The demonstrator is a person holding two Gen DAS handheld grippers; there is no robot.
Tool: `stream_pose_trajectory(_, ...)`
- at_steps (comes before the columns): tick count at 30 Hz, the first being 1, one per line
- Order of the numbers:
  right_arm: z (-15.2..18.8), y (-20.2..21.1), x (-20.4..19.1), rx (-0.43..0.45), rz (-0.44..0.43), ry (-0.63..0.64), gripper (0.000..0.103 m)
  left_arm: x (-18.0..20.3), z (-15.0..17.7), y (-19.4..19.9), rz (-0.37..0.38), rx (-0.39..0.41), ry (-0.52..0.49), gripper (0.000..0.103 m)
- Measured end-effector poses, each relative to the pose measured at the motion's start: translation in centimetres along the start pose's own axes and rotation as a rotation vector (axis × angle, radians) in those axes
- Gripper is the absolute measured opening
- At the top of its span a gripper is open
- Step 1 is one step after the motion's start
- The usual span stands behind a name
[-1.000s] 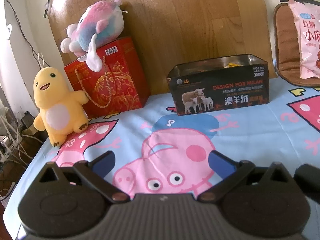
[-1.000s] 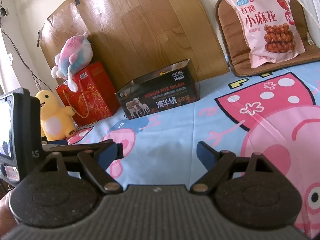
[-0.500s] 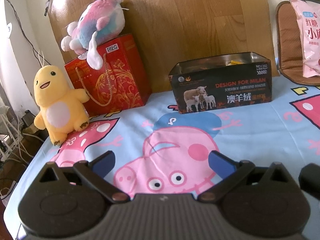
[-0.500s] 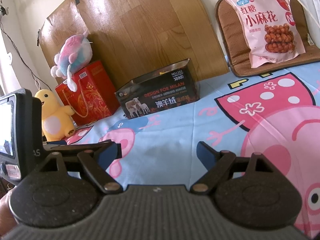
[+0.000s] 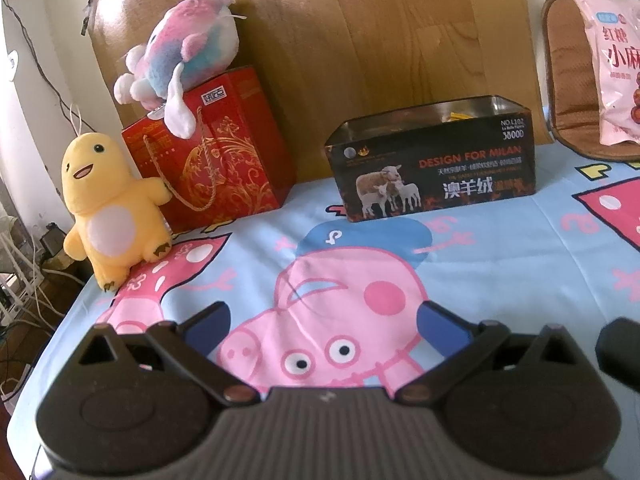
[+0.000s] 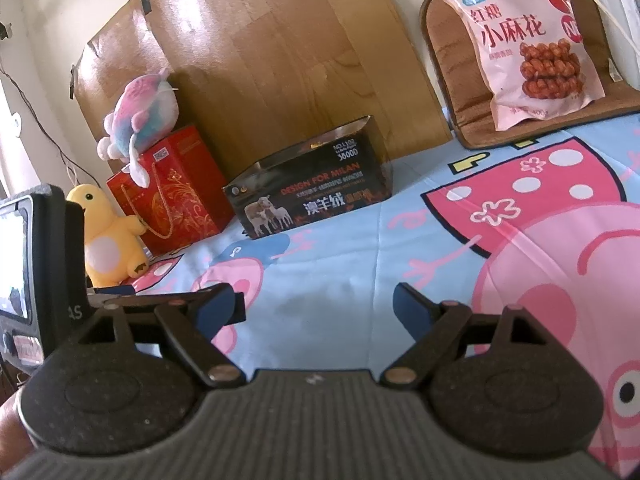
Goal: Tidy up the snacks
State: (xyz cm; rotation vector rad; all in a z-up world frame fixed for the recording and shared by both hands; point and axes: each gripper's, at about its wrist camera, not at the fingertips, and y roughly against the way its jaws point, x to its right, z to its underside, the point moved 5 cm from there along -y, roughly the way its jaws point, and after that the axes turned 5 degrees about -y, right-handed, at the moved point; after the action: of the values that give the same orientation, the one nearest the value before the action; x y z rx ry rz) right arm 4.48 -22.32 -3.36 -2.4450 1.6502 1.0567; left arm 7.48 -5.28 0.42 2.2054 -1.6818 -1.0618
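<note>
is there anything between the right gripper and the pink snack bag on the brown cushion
Nothing visible. The open right gripper faces bare cartoon bedsheet up to the pink snack bag leaning on the brown cushion. The black tin sits off to its left.

My jaws are black with blue tips, over a light-blue bedsheet (image 5: 500, 248) printed with pink cartoon pigs. The open tin (image 5: 436, 164) is black with orange lettering and white sheep. The snack bag (image 6: 524, 40) is pale pink with red characters and brown twists, on a brown cushion (image 6: 452, 72). The gift bag (image 5: 216, 168) is red with gold scrolls, the plush duck (image 5: 112, 208) yellow with a white belly, the plush above (image 5: 184, 56) pink, blue and white
</note>
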Motion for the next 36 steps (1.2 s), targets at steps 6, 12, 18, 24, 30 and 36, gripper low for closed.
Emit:
stream_pose_trajectory(6,-0.01,0.03,-0.03,-0.002,0.001,0.0,0.089,0.06,-0.13,0.03,0.001,0.001,-0.002,0.103)
stream_pose_trajectory(12,-0.03,-0.1,-0.1,0.0,-0.001,0.006,0.089,0.06,-0.59,0.08,-0.002,0.007,-0.009,0.103)
stream_pose_trajectory(18,-0.37,-0.09,-0.06,0.006,-0.002,0.002,0.089,0.17,-0.78,0.1,0.001,0.01,-0.012,0.103)
stream_pose_trajectory(24,-0.14,-0.32,0.18,-0.007,0.002,-0.008,0.089,0.33,-0.64,-0.24,0.004,0.0,-0.012,0.103)
stream_pose_trajectory(30,-0.15,-0.48,0.3,-0.01,0.002,-0.015,0.089,0.35,-0.58,-0.41,0.002,-0.004,-0.013,0.103)
stream_pose_trajectory(36,-0.15,-0.56,0.33,-0.014,0.003,-0.012,0.089,0.4,-0.5,-0.53,0.005,-0.006,-0.015,0.103)
